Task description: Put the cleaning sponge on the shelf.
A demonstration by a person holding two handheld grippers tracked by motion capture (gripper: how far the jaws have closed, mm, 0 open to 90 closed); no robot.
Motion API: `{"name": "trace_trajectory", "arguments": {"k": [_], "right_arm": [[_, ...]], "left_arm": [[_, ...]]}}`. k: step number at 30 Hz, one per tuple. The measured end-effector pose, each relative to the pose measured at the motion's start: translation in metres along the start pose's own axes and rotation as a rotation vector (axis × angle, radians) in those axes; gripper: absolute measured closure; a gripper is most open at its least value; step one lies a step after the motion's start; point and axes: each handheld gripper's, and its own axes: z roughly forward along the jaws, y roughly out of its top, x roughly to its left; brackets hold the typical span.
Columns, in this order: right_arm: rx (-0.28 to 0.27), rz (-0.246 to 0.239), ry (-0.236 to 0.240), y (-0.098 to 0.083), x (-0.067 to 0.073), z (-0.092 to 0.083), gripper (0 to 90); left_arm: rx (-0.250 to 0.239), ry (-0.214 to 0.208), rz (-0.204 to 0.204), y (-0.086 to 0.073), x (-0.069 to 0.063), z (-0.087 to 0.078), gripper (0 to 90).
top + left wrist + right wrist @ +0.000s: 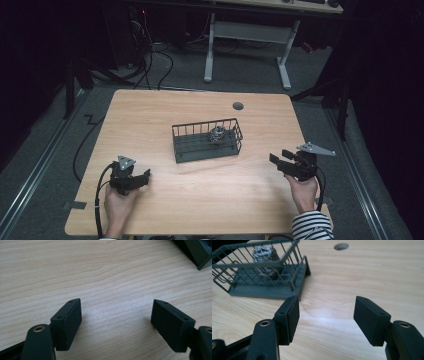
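Steel scourer (pixel 265 255) in wire basket (pixel 262 291), beyond empty right claw (pixel 327 316).

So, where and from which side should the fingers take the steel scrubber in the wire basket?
Probably from above: the basket has an open top and bars all round. Grip the steel scrubber across its rounded middle; it lies near the right end, so that end wall may crowd one finger.

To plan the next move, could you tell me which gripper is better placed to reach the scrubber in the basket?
The right gripper: its open jaws face the basket, whose scrubber lies nearer it.
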Motion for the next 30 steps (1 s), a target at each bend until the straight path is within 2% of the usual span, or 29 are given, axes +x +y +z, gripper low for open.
{"name": "trace_trajectory", "arguments": {"k": [5, 12, 20, 25, 30], "right_arm": [[0.016, 0.031, -0.019, -0.019, -0.008, 0.006, 37.8], [0.027, 0.053, -0.041, -0.033, -0.013, 0.012, 37.7], [0.058, 0.056, -0.079, -0.05, -0.016, 0.022, 36.9], [0.082, 0.025, -0.119, -0.057, -0.015, 0.029, 36.1], [0.099, 0.013, -0.136, -0.061, -0.014, 0.035, 35.6]], "left_arm": [[0.0, 0.001, 0.0, 0.0, 0.0, 0.0, 25.4], [0.0, 0.001, 0.0, 0.0, 0.0, 0.0, 25.3], [0.0, 0.001, 0.0, 0.0, 0.0, 0.0, 25.4], [0.0, 0.001, 0.0, 0.0, 0.0, 0.0, 25.4], [0.0, 0.001, 0.0, 0.0, 0.0, 0.0, 25.4]]}}
